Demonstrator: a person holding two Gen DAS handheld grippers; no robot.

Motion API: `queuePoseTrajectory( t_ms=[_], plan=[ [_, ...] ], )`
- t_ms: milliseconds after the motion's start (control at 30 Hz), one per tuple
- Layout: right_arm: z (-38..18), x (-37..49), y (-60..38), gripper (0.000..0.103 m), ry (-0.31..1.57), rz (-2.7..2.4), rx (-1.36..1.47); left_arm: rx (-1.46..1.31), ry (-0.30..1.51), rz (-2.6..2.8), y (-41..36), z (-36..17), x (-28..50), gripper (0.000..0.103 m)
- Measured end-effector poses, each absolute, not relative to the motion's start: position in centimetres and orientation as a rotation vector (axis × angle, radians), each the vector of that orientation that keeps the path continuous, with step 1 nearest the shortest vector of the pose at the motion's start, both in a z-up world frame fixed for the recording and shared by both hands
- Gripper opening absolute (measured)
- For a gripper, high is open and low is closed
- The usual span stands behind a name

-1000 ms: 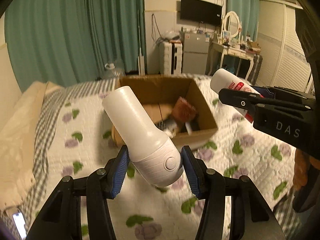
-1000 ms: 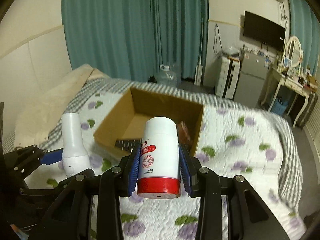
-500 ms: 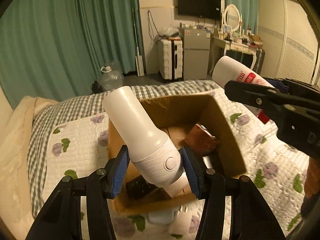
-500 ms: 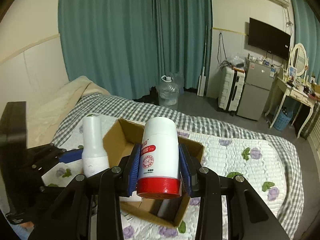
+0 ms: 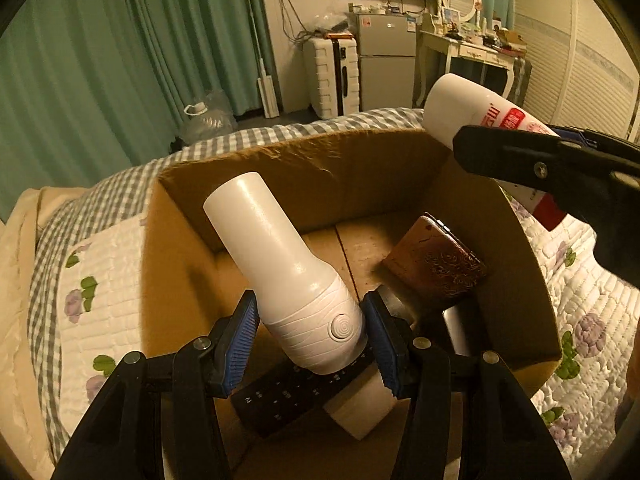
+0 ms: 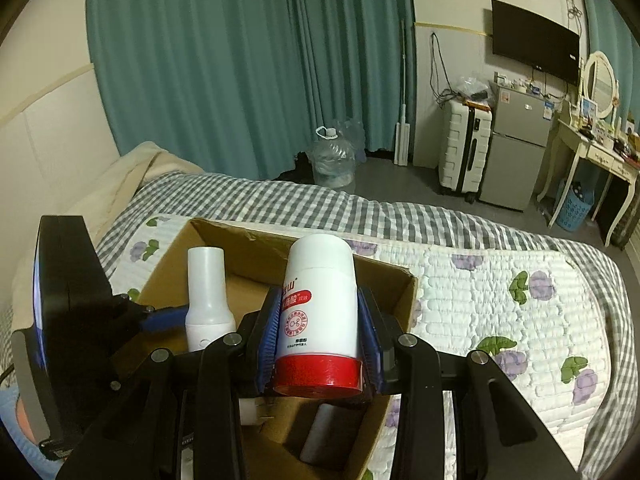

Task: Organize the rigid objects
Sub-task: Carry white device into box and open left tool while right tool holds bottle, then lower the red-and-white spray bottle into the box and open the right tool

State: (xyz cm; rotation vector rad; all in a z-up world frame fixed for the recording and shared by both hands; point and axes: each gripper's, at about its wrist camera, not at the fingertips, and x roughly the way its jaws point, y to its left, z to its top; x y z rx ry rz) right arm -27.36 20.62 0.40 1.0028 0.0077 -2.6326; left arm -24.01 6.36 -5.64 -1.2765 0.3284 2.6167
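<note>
My left gripper [image 5: 310,340] is shut on a white flask-shaped bottle [image 5: 280,264] and holds it over the open cardboard box [image 5: 280,164] on the bed. My right gripper [image 6: 318,348] is shut on a white bottle with a red base [image 6: 318,312], held over the box's right side [image 6: 404,292]. That bottle also shows in the left wrist view [image 5: 480,116]. The white flask shows in the right wrist view [image 6: 208,292]. Inside the box lie a brown patterned case [image 5: 436,264], a black remote [image 5: 288,400] and a white block [image 5: 364,412].
The box sits on a quilted floral bedspread [image 6: 500,300] with a checked border. Beyond the bed are teal curtains [image 6: 240,60], a water jug [image 6: 332,156], a white suitcase [image 6: 462,152], a small fridge [image 6: 516,144] and a dressing table [image 6: 600,152].
Both grippers moved forward from short of the box to over it, each still holding its bottle. The box's inside now fills the left wrist view.
</note>
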Motion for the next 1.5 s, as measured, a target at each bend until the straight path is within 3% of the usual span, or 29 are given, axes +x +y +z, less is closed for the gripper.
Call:
queuePoseTrajectory(
  t_ms=[233,700,1200,1233,1300,1500],
  plan=[
    [0.4,-27.7,21.2,0.036,-0.011,-2.641,1.011,-1.27,0.336,2.647,6.5,-5.4,-23.5,0.061],
    [2.8,-26.0,20.8,0.036,-0.006,-2.625,0.966,-1.046,0.281,2.834,4.0,0.9,-19.6,0.067],
    [-4.4,-31.3,16.2,0.037,0.069,-2.539,1.119,-0.984,0.188,2.943,0.6,-1.0,-20.7,0.068],
    [-4.5,-31.4,16.2,0.038,0.071,-2.54,1.115,-0.987,0.182,2.944,0.4,-1.1,-20.8,0.068],
    [-4.2,-31.1,16.3,0.066,0.073,-2.554,1.088,-0.982,0.166,2.949,0.1,-1.0,-20.6,0.068],
    [-1.3,-29.1,17.2,0.069,0.057,-2.614,1.034,-0.94,0.134,2.961,-0.1,0.8,-19.0,0.068]
  ],
)
